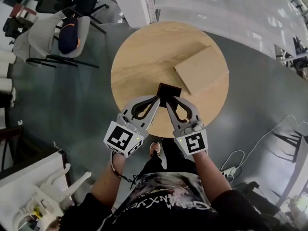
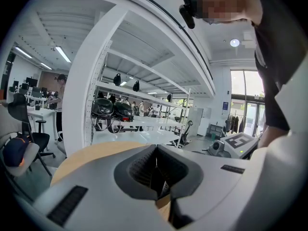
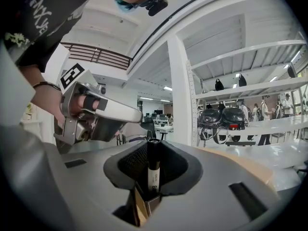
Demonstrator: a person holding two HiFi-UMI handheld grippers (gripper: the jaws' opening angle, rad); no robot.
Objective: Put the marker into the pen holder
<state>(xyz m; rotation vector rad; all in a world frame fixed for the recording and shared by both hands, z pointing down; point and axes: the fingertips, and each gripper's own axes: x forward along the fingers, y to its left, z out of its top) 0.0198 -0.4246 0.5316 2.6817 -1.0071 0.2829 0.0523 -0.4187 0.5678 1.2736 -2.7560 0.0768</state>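
Observation:
A black pen holder stands near the front edge of the round wooden table. In the right gripper view, my right gripper is shut on the marker, a white barrel with a black cap. It is held upright, its lower end at the holder's brown-lined mouth. My left gripper reaches the holder's left corner. In the left gripper view its jaws are closed on a thin dark wall of the holder. Both grippers point almost level and meet over the holder.
A flat wooden board lies on the table's right half. Office chairs stand on the grey floor at the left. A cable and power strip lie on the floor at the right. The person's shoe is under the table's edge.

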